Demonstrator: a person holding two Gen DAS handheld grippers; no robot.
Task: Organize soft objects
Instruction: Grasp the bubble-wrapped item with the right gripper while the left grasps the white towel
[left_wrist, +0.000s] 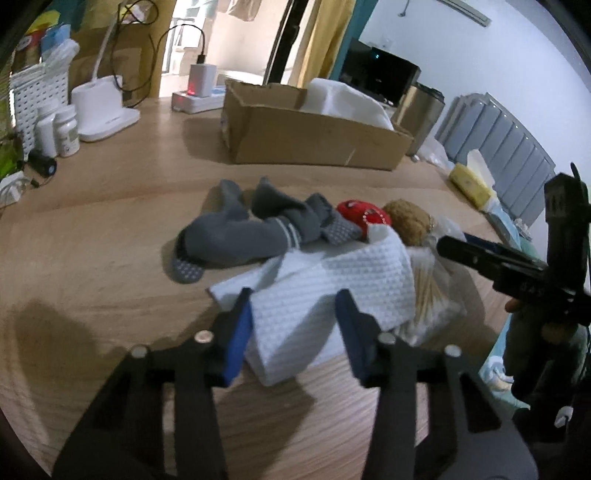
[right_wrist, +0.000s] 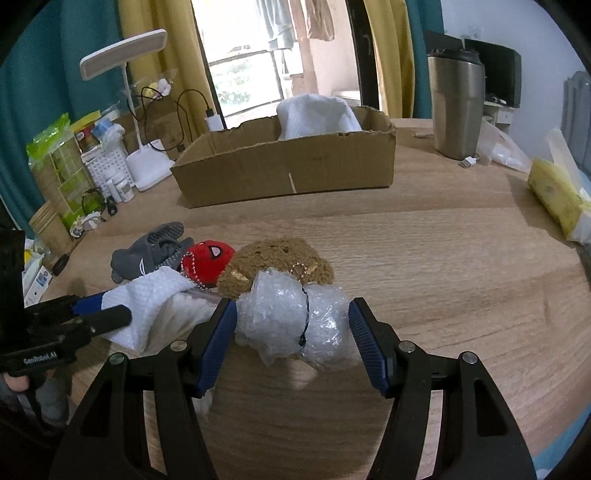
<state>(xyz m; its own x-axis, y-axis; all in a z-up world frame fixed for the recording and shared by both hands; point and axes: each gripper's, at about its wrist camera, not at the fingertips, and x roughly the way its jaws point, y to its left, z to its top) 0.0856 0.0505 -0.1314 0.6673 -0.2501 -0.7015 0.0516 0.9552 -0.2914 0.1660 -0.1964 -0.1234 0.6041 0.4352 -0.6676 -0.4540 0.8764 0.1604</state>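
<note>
A pile of soft things lies on the wooden table (right_wrist: 424, 251): grey socks (left_wrist: 236, 236), a red plush ball (right_wrist: 208, 258), a brown plush bear (right_wrist: 277, 258), a folded white waffle cloth (left_wrist: 325, 288) and a bundle of bubble wrap (right_wrist: 295, 317). My left gripper (left_wrist: 293, 321) is shut on the waffle cloth, with a blue pad against each side of the fold. From the right wrist it shows at the far left as the left gripper (right_wrist: 107, 308), the cloth in its fingers. My right gripper (right_wrist: 291, 314) is shut on the bubble wrap, whose sides meet both pads.
An open cardboard box (right_wrist: 288, 166) stands behind the pile with a white cloth (right_wrist: 317, 114) inside. A steel tumbler (right_wrist: 456, 107) and a yellow pack (right_wrist: 554, 195) sit at the right. A desk lamp (right_wrist: 147, 162), bottles (left_wrist: 59, 129) and a charger (left_wrist: 201, 83) line the left and back.
</note>
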